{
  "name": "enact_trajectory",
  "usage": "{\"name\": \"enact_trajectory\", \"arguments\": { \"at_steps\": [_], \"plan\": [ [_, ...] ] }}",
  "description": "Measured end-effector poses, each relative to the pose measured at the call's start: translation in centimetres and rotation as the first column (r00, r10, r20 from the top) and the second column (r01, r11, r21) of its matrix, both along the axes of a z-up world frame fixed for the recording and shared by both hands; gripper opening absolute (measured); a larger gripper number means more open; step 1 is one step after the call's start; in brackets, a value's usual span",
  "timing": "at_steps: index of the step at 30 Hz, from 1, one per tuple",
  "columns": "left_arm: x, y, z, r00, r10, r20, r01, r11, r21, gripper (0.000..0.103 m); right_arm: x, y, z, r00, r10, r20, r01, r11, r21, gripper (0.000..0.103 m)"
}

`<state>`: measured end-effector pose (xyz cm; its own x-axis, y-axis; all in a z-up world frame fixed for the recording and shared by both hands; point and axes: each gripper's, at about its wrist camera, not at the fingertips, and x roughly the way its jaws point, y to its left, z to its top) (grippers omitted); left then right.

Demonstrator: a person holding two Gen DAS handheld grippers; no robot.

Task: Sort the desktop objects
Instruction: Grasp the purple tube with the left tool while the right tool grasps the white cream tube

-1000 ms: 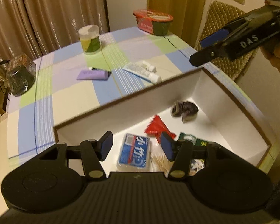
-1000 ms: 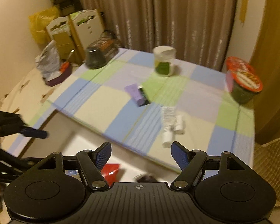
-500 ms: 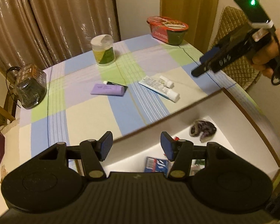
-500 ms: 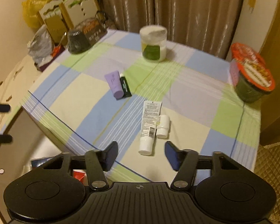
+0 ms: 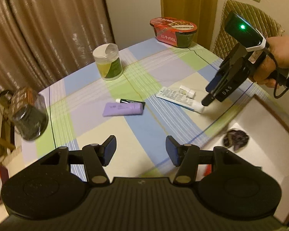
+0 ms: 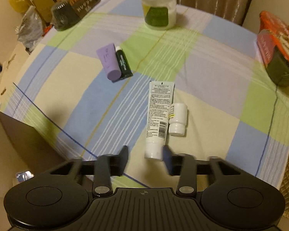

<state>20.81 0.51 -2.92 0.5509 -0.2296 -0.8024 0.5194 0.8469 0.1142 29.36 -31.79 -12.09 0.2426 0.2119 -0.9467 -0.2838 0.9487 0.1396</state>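
A white tube lies on the checked tablecloth with a small white bottle touching its right side. My right gripper is open and empty, its jaws on either side of the tube's cap end, just above it. It also shows in the left wrist view, tip over the tube's cap. A purple tube and a thin dark green tube lie together mid-table. My left gripper is open and empty above the table's near edge.
A white box at the table's right edge holds a dark hair scrunchie. A white-lidded jar, a red instant-noodle bowl and a dark plastic jar stand near the table's far and left edges.
My left gripper rose and drew back from the box, so the table now fills its view. My right gripper moved forward and down to the white tube's cap, its jaws narrowing somewhat.
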Motion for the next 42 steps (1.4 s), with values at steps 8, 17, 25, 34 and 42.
{"name": "enact_trajectory", "arguments": {
  "at_steps": [8,17,25,34,42],
  "plan": [
    [4.2,1.8,-2.8,0.998,-0.059,-0.019,0.058,0.998,-0.024,0.052,2.5,1.0,-2.7,0.998,-0.024,-0.051,0.020,0.998,-0.067,0.031],
    [6.9,2.7,-5.7,0.994,-0.108,-0.035,0.108,0.994,-0.015,0.052,3.9,2.0,-4.3,0.997,-0.019,-0.072,0.012,0.994,-0.108,0.031],
    [9.3,2.0,-7.9,0.982,-0.183,-0.045,0.183,0.983,-0.001,0.055,3.8,2.4,-4.8,0.998,-0.008,-0.066,0.000,0.992,-0.130,0.028],
    [11.7,-1.3,-11.4,0.900,-0.435,0.031,0.426,0.893,0.147,0.055,2.9,1.6,-3.0,0.999,-0.030,-0.026,0.027,0.994,-0.110,0.028],
    [13.4,-4.0,-15.1,0.774,-0.634,0.018,0.609,0.751,0.253,0.054,2.1,0.9,-2.4,0.998,-0.061,-0.019,0.059,0.994,-0.090,0.028]
  ]
}}
